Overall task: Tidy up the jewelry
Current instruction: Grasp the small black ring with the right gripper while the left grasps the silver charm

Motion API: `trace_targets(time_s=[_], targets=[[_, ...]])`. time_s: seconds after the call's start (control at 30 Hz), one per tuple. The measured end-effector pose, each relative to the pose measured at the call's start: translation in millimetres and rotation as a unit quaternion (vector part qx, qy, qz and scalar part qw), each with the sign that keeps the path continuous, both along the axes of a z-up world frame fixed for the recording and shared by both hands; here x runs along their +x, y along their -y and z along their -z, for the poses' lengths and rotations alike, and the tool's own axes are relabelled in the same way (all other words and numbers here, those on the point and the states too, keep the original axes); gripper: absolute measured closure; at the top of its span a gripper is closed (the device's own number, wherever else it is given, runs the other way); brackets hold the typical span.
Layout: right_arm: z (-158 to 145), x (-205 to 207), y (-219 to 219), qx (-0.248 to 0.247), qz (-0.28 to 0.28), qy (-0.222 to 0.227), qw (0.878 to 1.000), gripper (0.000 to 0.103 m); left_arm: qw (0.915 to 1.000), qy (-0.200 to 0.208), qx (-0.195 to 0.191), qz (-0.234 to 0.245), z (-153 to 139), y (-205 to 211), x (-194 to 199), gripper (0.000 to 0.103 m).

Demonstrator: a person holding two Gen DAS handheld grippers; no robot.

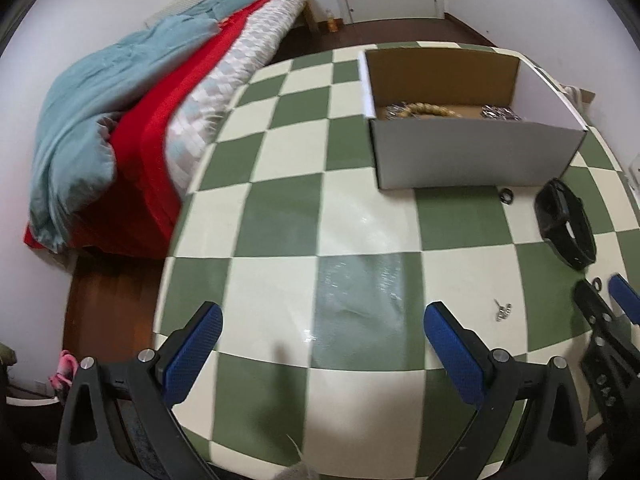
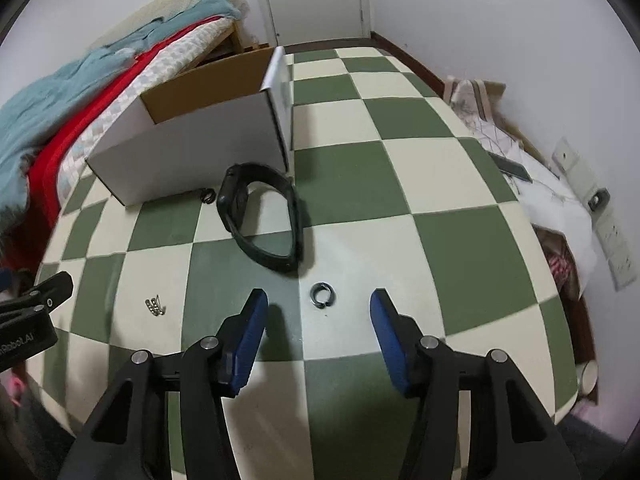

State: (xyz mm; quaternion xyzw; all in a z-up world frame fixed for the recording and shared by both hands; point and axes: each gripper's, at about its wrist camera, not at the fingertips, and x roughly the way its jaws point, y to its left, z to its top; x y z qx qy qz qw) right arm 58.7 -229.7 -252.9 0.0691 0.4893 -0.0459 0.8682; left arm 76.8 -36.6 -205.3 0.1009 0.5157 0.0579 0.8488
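Note:
A small silver ring [image 2: 322, 294] lies on the checked table, between and just ahead of my right gripper [image 2: 318, 304], whose blue pads stand open and apart from it. A black wristband [image 2: 264, 216] [image 1: 566, 222] rests past the ring, near the open white cardboard box [image 2: 192, 160] [image 1: 472, 160]. In the box lie a beaded bracelet [image 1: 424, 110] and shiny pieces [image 1: 500, 113]. A dark ring [image 1: 507, 196] [image 2: 207, 195] sits by the box's front wall. Tiny silver earrings [image 1: 502, 312] [image 2: 155, 305] lie between the two grippers. My left gripper [image 1: 322, 322] is open over bare table.
The table [image 1: 280, 184] carries a green and cream checked cloth. A bed with red and blue covers [image 1: 120, 128] stands against its left edge. A bag, a phone [image 2: 512, 168] and white cloth [image 2: 560, 208] crowd the right side by the wall.

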Motion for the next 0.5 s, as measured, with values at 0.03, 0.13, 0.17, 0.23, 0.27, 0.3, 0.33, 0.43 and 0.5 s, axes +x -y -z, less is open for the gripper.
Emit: trace_targets(time_s=[0.03,0.13,0.17,0.23,0.27,0.3,0.33,0.43,0.5], targets=[[1.0,0.5,-2.4,-0.005,-0.004,0.007,1.0,0.048,1.0,-0.003,-0.004,0.003,1.4,1.9,0.0,0.0],[4.3,0.5,-10.8,-0.032,-0.012,0.025,0.999,0.059,0.9998,-0.006,-0.012,0.011,4.4,8.6,-0.9,0.001],[4.1,0.2,-12.2,-0.04,-0.014,0.028,0.999,0.069,0.9997,-0.008,-0.017,0.014,5.2,11.4,-1.3,0.001],[4.4,-1.1,-13.7,-0.048,-0.016,0.035,0.998,0.09,0.9995,-0.01,-0.023,0.02,6.2,15.3,-1.5,0.001],[3.7,-0.8,-12.7,-0.048,-0.016,0.036,0.998,0.09,0.9993,-0.01,-0.026,0.023,6.7,17.3,-1.4,0.001],[3.9,-0.9,-12.6,-0.049,-0.017,0.037,0.998,0.09,0.9992,-0.011,-0.028,0.026,7.0,19.1,-1.3,0.001],[3.5,-0.7,-11.9,-0.049,-0.018,0.038,0.998,0.09,0.9991,-0.01,-0.028,0.03,6.9,22.5,-1.8,0.001],[2.4,-3.1,-9.4,-0.048,-0.015,0.04,0.998,0.09,0.9984,-0.007,-0.035,0.043,6.9,31.1,-2.2,0.001],[1.0,-6.3,-2.5,-0.04,-0.003,0.041,0.998,0.09,0.9977,-0.008,-0.042,0.052,8.9,40.2,-3.3,0.001]])
